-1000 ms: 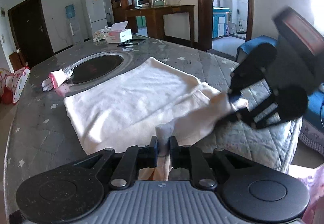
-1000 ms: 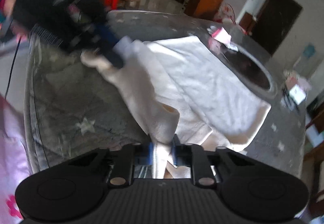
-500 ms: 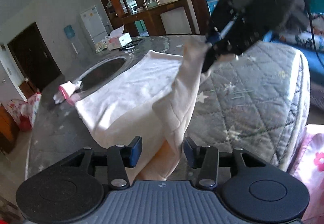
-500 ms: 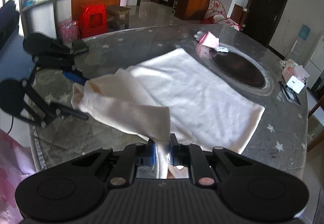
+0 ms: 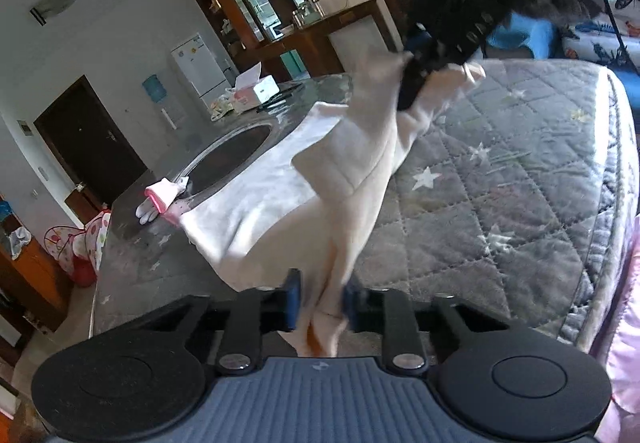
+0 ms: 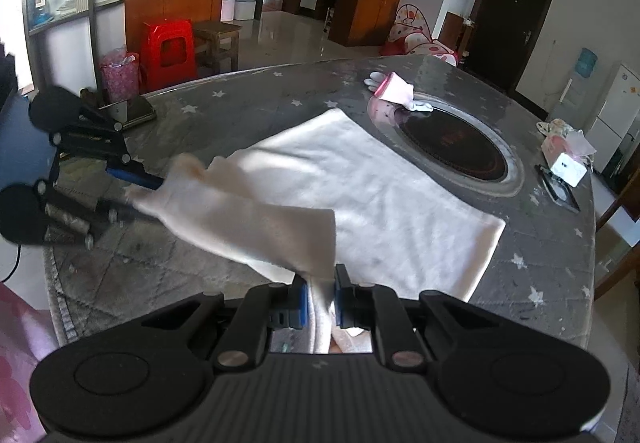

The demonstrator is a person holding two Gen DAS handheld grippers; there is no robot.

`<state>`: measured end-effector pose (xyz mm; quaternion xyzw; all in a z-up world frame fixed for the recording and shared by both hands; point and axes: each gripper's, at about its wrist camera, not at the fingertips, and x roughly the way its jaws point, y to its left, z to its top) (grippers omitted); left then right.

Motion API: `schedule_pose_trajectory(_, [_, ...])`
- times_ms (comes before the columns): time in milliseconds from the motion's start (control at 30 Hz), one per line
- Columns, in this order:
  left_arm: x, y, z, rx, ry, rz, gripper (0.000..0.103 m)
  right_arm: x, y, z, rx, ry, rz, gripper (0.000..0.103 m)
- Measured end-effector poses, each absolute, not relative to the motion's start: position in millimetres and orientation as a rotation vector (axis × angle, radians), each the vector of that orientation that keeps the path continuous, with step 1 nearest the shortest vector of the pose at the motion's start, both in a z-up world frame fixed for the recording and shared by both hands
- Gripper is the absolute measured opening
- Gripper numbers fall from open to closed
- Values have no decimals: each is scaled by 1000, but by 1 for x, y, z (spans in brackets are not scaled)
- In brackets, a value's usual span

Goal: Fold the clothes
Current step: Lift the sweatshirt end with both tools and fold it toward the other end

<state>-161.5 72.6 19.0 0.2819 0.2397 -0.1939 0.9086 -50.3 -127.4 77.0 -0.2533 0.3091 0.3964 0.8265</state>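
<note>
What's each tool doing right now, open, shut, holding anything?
Left tool: closing on a fold of the cream garment.
Right tool: shut on another part of that garment.

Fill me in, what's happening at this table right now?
A person is folding a cream garment on a round table with a grey star-print cover, one hand-held gripper in each hand. The right hand-held gripper is clamped on one end of a lifted strip of the cloth. The left hand-held gripper has the other end between its fingers, and its jaws are closing on it. The rest of the garment lies flat beside the table's dark inset. No fold has been laid down yet.
</note>
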Motion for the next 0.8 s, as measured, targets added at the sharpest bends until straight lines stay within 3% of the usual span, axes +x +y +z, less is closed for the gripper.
schedule_pose_trajectory(167, [-169,79,34,543,489,-441,8,-63,-136,79,-518,651,865,9])
schedule_pose_trajectory(567, [-234,98,94,342,578,-565,8,-147,-165,119,-517,657,1007,9])
schedule_pose_trajectory(800, [-204,102,96,309,580,-530,8,-131,-158,121,-515,663,993,9])
